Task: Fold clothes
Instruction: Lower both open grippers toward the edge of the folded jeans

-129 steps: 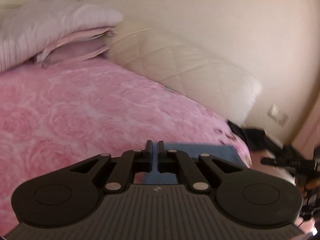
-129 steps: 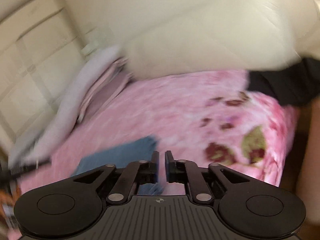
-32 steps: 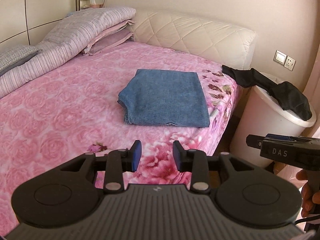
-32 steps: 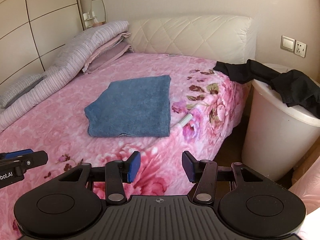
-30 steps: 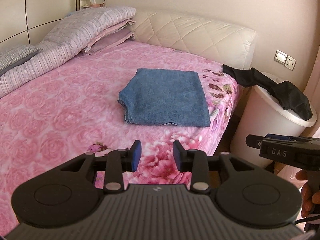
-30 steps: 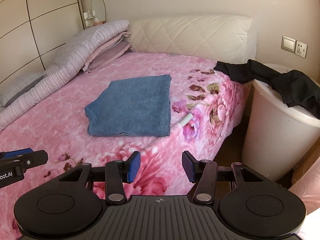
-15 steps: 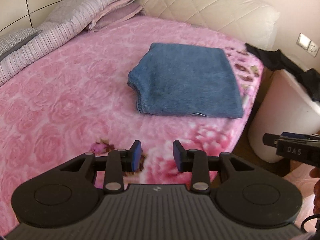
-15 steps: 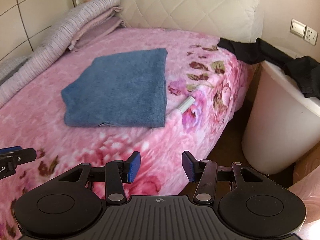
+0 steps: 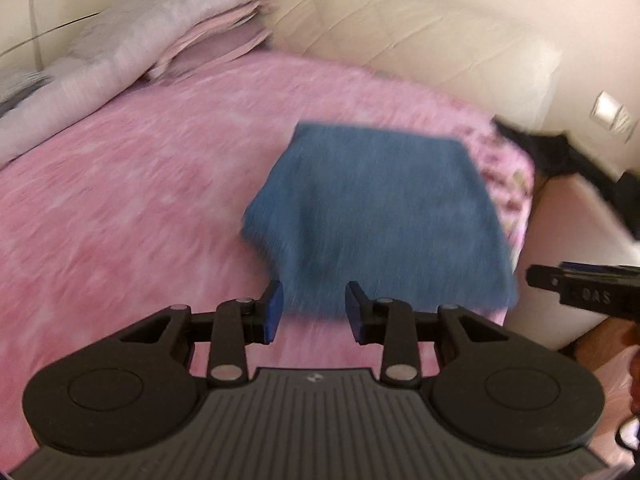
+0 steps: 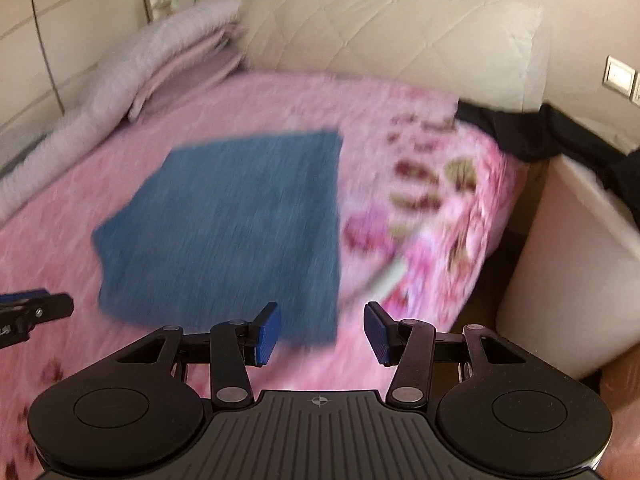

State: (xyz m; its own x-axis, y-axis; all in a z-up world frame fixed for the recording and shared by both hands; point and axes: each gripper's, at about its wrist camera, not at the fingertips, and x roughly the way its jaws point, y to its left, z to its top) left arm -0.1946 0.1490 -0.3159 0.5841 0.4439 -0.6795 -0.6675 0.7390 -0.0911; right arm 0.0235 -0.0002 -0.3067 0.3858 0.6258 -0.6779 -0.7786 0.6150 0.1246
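One bed (image 9: 120,208) is filling most of both views, its pink rose-patterned cover (image 10: 420,200) showing darker flowers toward the corner. One cream quilted headboard (image 10: 392,40) is curving behind it. One white cylindrical bin (image 10: 572,280) is standing just beside the bed corner, with one black garment (image 10: 532,132) draping from the mattress edge over its rim. One stack of striped grey and pink bedding (image 9: 160,44) is lying along the far side of the bed.

One folded blue denim garment (image 9: 380,216) is lying flat on the cover near the bed corner, roughly rectangular, coarse in texture, with nothing touching it. One small white cylindrical item (image 10: 390,276), too blurred to identify, is lying just beside its right edge.

Two grippers are counted. The left gripper (image 9: 314,312) is hovering before the garment's near edge, blue pads apart, grasping nothing. The right gripper (image 10: 323,328) is likewise spread wide and empty, near the garment's near right corner. Both views are motion-blurred.

One wall switch plate (image 10: 620,74) is sitting right of the headboard.
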